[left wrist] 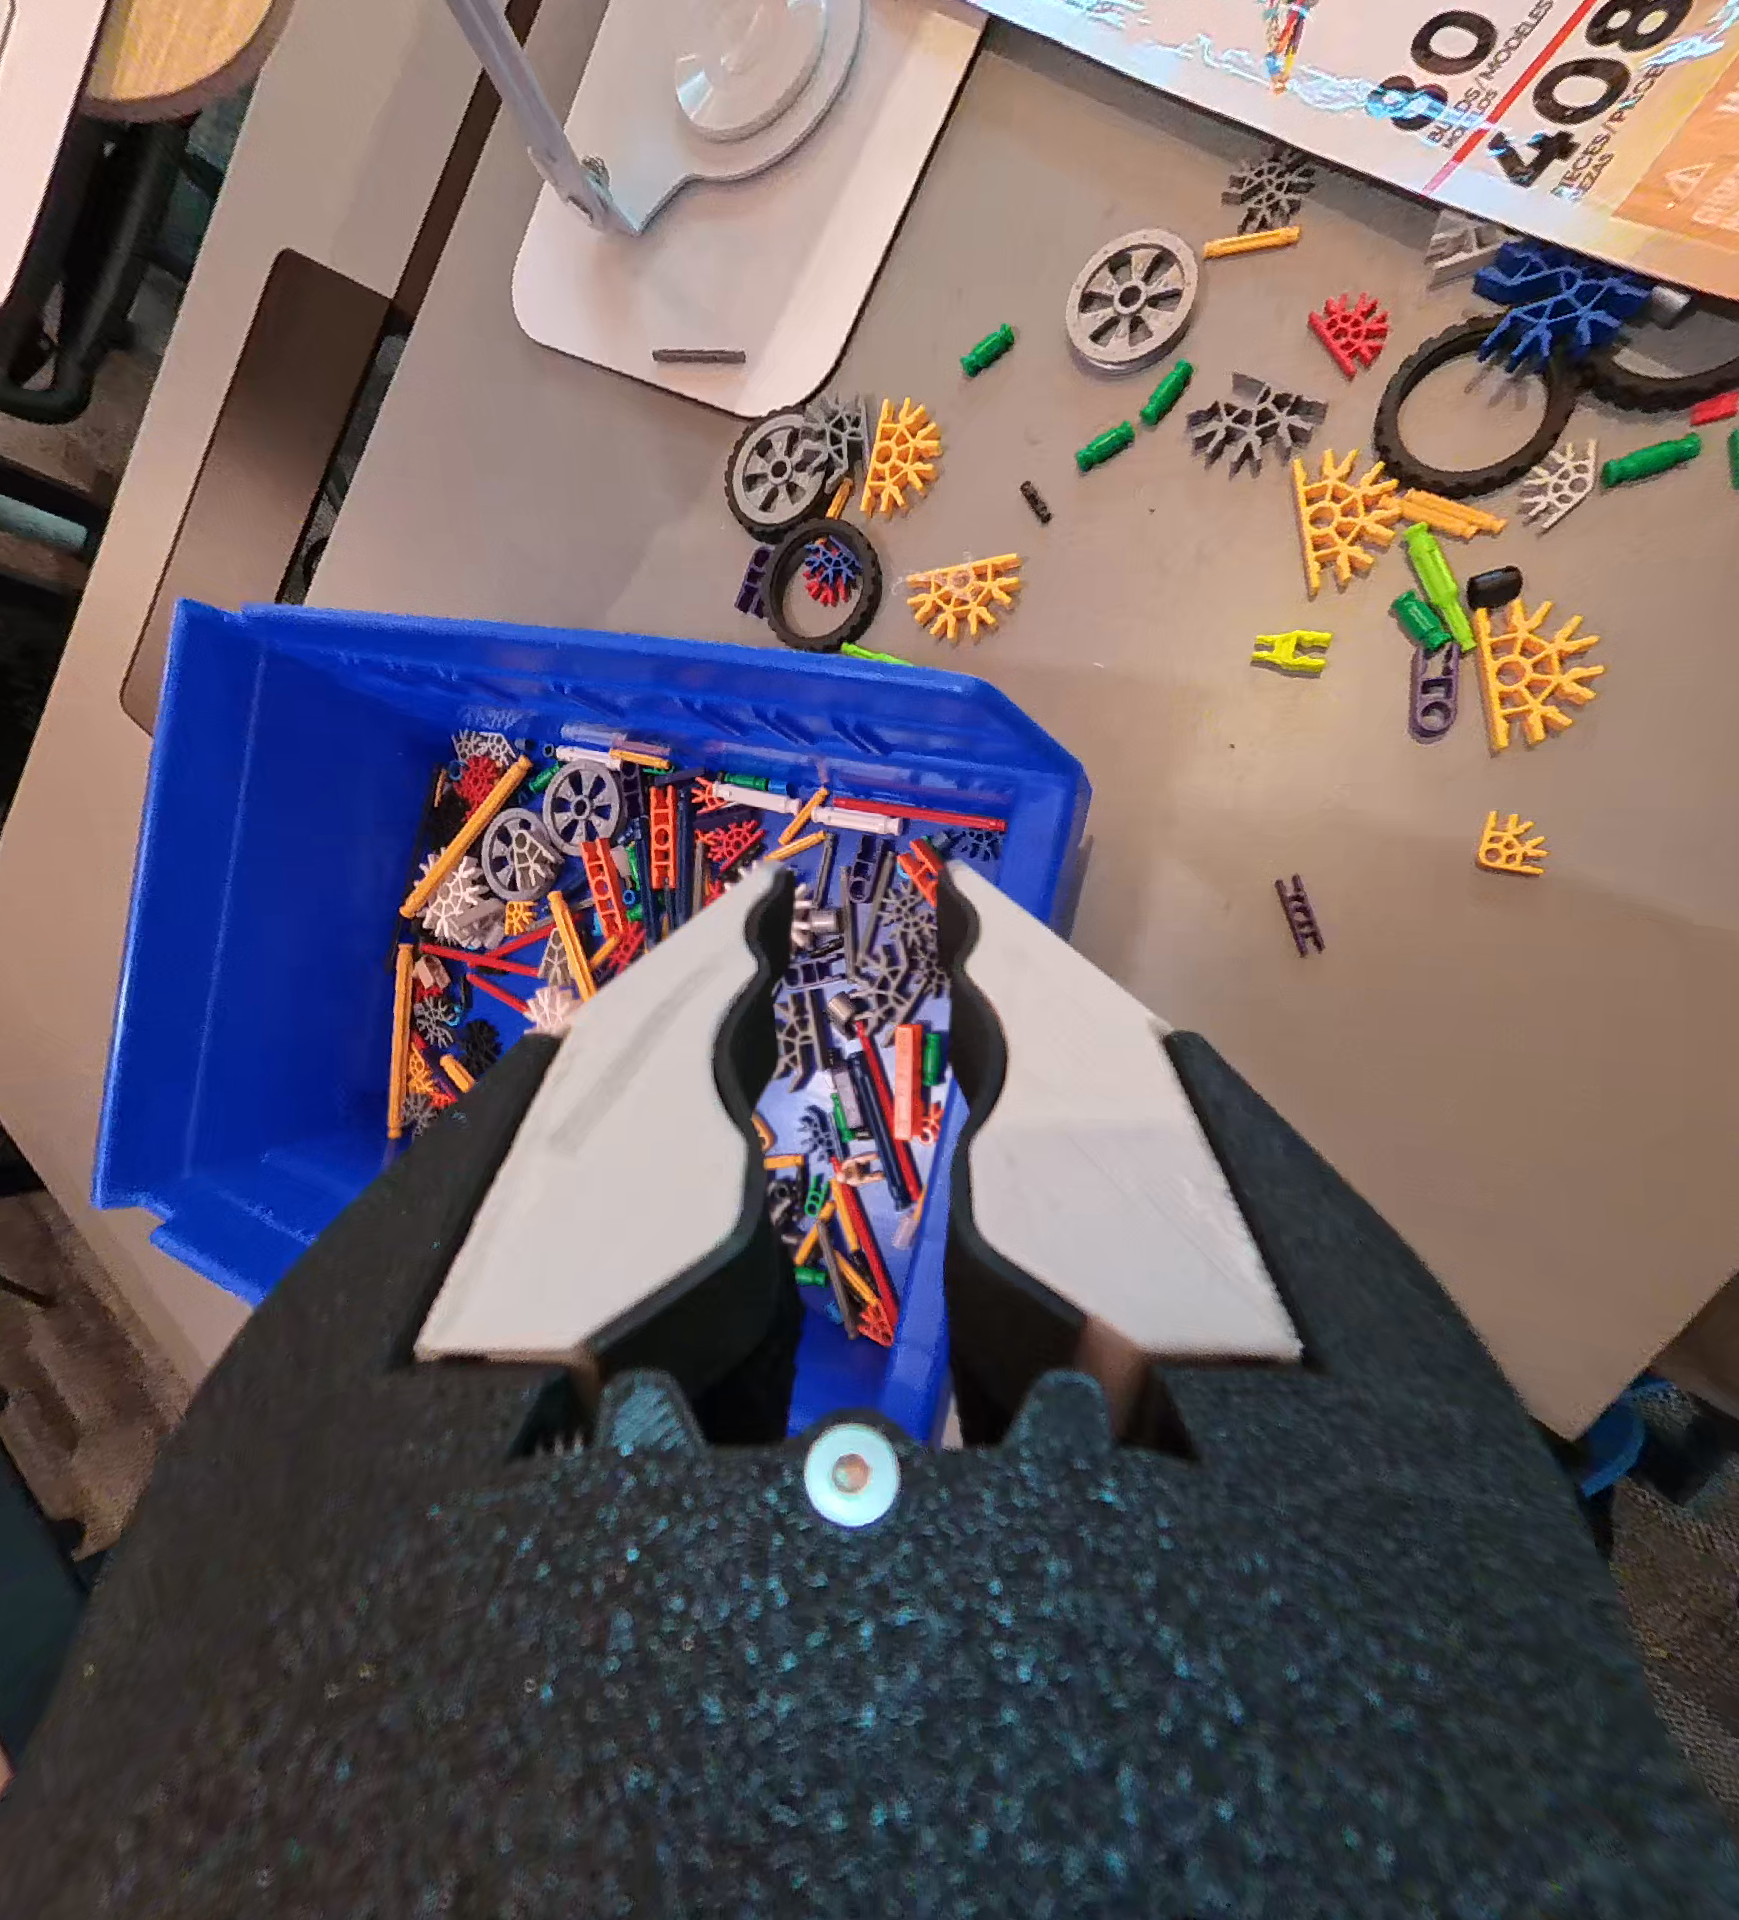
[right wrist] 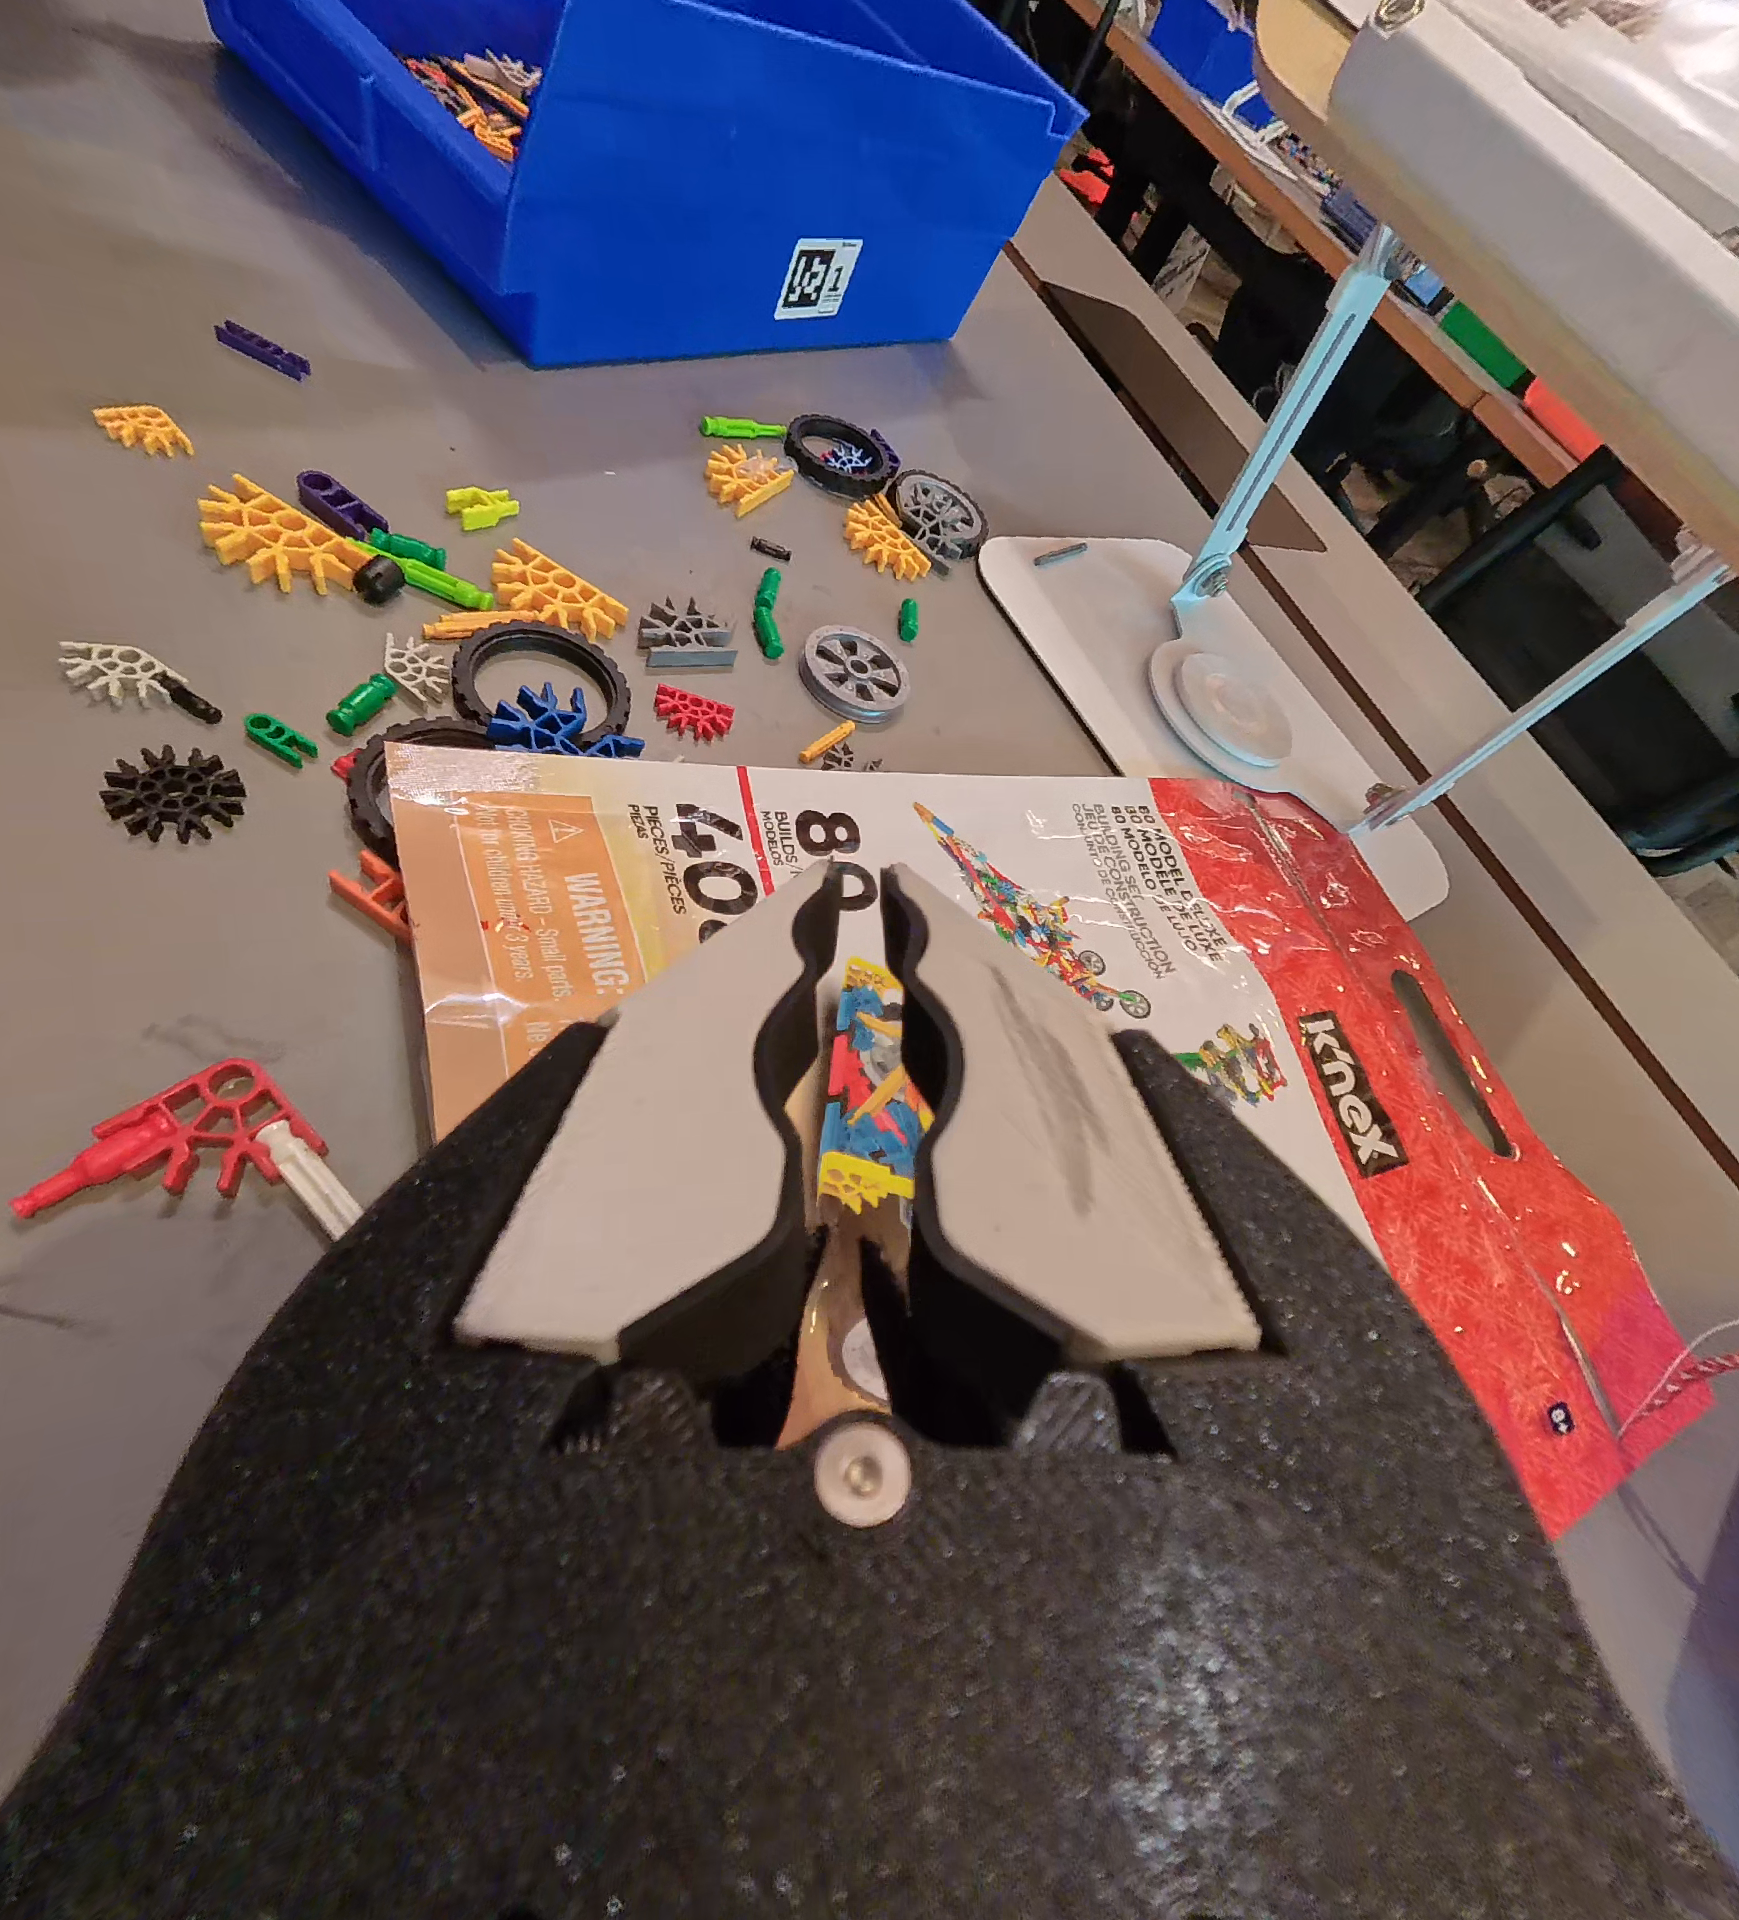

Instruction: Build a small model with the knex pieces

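Observation:
My left gripper [left wrist: 863,878] is open and empty. It hangs above a blue bin [left wrist: 252,935] holding many small construction-toy rods, connectors and wheels. My right gripper [right wrist: 860,871] is nearly closed, with a fold of a printed plastic bag [right wrist: 1364,987] between its jaws. The bag lies over the grey table, and its left edge covers some loose pieces. The bag also shows at the top right of the left wrist view [left wrist: 1623,125]. The bin stands farther off in the right wrist view [right wrist: 740,187].
Loose pieces are scattered on the table: yellow connectors [left wrist: 1348,514], a grey wheel [left wrist: 1135,296], black tyres [left wrist: 1467,405], green rods. A red connector with rods [right wrist: 210,1127] lies left of my right gripper. A white stand base [right wrist: 1104,613] sits by the table's far edge. The left gripper's tips are roughly 30 centimeters from the right gripper's. About 25 centimeters separates my right fingertips from the white stand base [right wrist: 1104,613].

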The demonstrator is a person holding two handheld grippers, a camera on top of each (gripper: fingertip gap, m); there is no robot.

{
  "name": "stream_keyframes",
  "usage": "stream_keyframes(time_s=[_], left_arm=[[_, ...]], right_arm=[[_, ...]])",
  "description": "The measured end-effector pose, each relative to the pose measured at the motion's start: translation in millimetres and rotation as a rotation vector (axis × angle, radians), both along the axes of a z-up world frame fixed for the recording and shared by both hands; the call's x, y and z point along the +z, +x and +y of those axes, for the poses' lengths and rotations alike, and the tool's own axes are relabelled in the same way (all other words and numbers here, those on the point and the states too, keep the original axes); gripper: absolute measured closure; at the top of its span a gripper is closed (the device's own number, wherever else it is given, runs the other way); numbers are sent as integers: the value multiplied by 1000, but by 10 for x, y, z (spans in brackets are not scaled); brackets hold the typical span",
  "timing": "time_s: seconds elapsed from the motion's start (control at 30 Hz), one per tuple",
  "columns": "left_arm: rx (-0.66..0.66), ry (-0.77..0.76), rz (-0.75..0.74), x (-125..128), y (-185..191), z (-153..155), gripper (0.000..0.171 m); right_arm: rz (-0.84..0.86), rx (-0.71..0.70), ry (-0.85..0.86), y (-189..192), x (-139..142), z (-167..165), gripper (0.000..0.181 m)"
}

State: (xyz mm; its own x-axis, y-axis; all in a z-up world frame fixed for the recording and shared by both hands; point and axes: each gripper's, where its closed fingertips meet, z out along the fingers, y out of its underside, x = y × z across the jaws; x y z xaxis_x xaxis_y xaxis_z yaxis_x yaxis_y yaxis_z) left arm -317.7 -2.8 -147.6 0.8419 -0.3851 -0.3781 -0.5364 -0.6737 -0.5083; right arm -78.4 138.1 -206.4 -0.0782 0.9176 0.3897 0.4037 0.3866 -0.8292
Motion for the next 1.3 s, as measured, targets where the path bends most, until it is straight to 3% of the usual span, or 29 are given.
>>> stream_keyframes(time_s=[0.77,1.3], left_arm=[[42,-6,40,83,-249,-63,145],[114,-23,49,164,-778,-219,146]], right_arm=[[16,-1,17,-9,16,-3,175],[3,-2,8,-17,-27,3,175]])
